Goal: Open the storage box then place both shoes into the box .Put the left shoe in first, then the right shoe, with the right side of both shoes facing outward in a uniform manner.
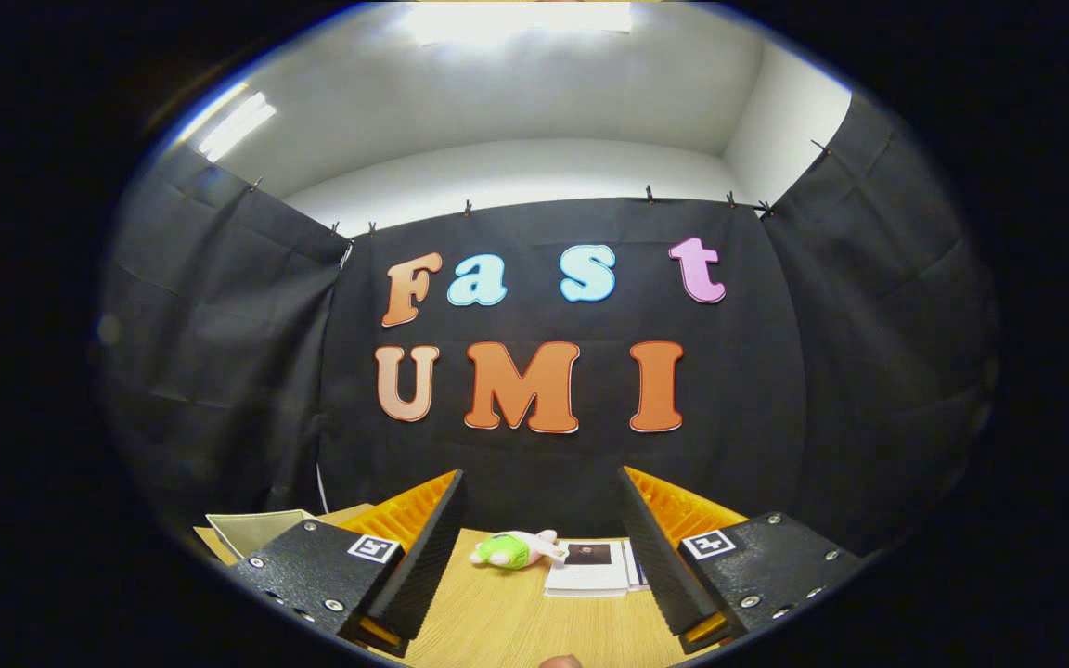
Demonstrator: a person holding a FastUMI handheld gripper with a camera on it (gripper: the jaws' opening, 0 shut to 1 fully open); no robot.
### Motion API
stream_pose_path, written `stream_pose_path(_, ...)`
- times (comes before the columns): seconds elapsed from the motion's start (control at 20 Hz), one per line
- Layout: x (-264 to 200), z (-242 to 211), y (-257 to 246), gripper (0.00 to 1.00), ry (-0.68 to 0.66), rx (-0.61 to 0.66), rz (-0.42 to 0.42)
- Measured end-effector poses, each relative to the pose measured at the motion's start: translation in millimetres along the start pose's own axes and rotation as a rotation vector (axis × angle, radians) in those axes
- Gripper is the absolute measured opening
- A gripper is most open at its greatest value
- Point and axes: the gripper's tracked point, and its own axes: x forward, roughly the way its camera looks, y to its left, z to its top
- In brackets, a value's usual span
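Observation:
My gripper (542,487) is held high and points at the booth's back wall, open, with nothing between its two fingers (437,538). Between and beyond the fingers I see a stretch of wooden table (507,622). A pale, flat-sided object (256,529) pokes up behind the left finger; I cannot tell whether it is the storage box.
A small green and pink plush toy (511,549) lies on the table just ahead of the fingers, with a white booklet (590,568) beside it on the right. Black cloth walls close in the table at the back and on both sides.

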Motion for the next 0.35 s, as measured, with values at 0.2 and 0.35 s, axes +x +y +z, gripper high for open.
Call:
stream_pose_path(0.2,-4,14,6,0.95,-0.021,0.035,0.015)
stream_pose_path(0.35,-4,18,9,0.95,-0.038,0.061,0.019)
